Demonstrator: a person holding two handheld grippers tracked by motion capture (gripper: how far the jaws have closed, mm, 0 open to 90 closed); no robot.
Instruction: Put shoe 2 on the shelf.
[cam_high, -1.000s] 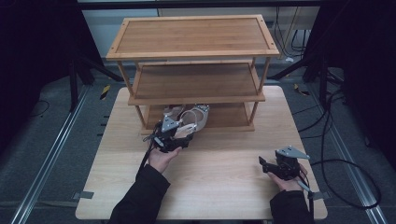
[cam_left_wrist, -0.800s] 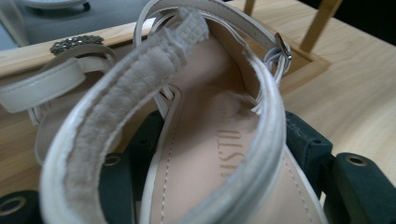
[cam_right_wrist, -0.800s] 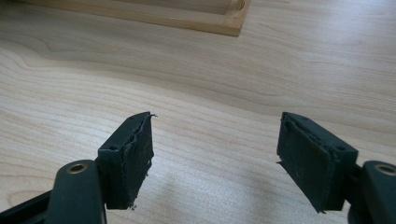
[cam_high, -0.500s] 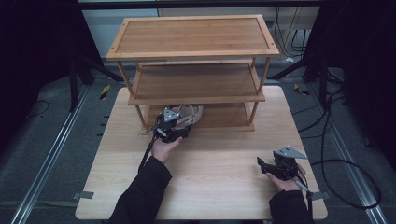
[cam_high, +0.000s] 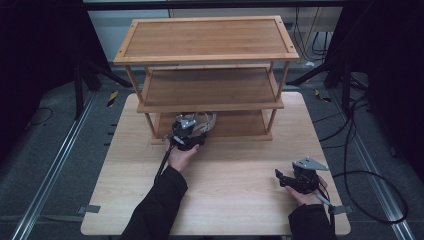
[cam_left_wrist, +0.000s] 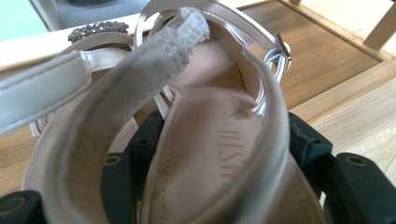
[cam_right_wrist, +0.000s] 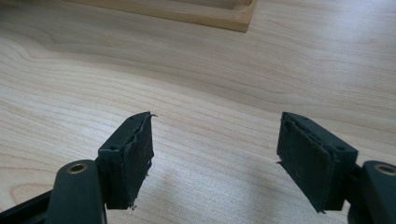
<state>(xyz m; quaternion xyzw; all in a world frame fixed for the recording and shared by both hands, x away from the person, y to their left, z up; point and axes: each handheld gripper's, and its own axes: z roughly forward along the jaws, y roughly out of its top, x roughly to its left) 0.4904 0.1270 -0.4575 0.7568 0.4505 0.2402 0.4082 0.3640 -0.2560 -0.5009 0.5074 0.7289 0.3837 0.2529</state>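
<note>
Reaching in from the lower left of the high view, a dark sleeve (cam_high: 157, 205) ends in a hand holding the left gripper (cam_high: 189, 135) just left of centre frame, at the front edge of the lowest tier of a three-tier wooden shelf (cam_high: 210, 89) that stands on the far half of the light wooden table (cam_high: 235, 170). Its jaws are clamped on a pale strappy sandal (cam_high: 204, 121), which lies partly over the bottom board, under the middle tier. In the left gripper view the sandal (cam_left_wrist: 205, 140) takes up the centre of the frame: the beige insole with stamped lettering runs between the two black jaws, which press against its sides low in the frame. A frayed strap end (cam_left_wrist: 187, 25) arcs across the upper middle, a dark beaded ornament (cam_left_wrist: 97, 29) sits at the upper left, and a silver buckle (cam_left_wrist: 280, 49) is at the upper right, with the shelf's bottom board (cam_left_wrist: 327, 60) behind it.

Farther right, at the lower right of the high view, the other hand holds the right gripper (cam_high: 284, 178) just above the bare table, well apart from the shelf. In the right gripper view its jaws stand wide apart with nothing between them, over plain wood grain (cam_right_wrist: 210, 140); a corner of the shelf base (cam_right_wrist: 219, 16) shows along the top edge.
</note>
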